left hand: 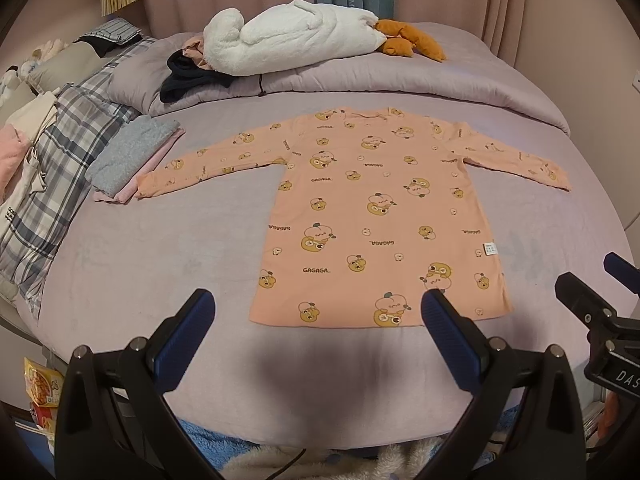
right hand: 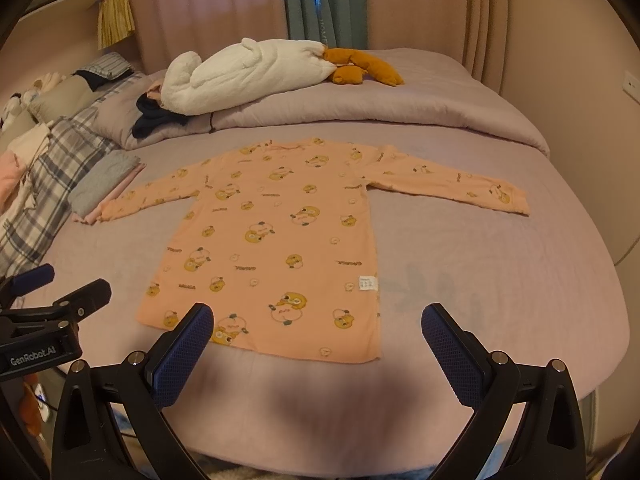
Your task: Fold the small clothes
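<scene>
A small peach long-sleeved shirt with yellow cartoon prints lies flat on the lilac bed, sleeves spread, hem toward me. It also shows in the right wrist view. My left gripper is open and empty, hovering just short of the hem. My right gripper is open and empty over the hem's right part. The right gripper shows at the right edge of the left wrist view. The left gripper shows at the left edge of the right wrist view.
A folded grey and pink stack touches the left sleeve cuff. A plaid quilt lies on the left. A rolled lilac duvet with a white goose plush lies behind. The bed edge is near me.
</scene>
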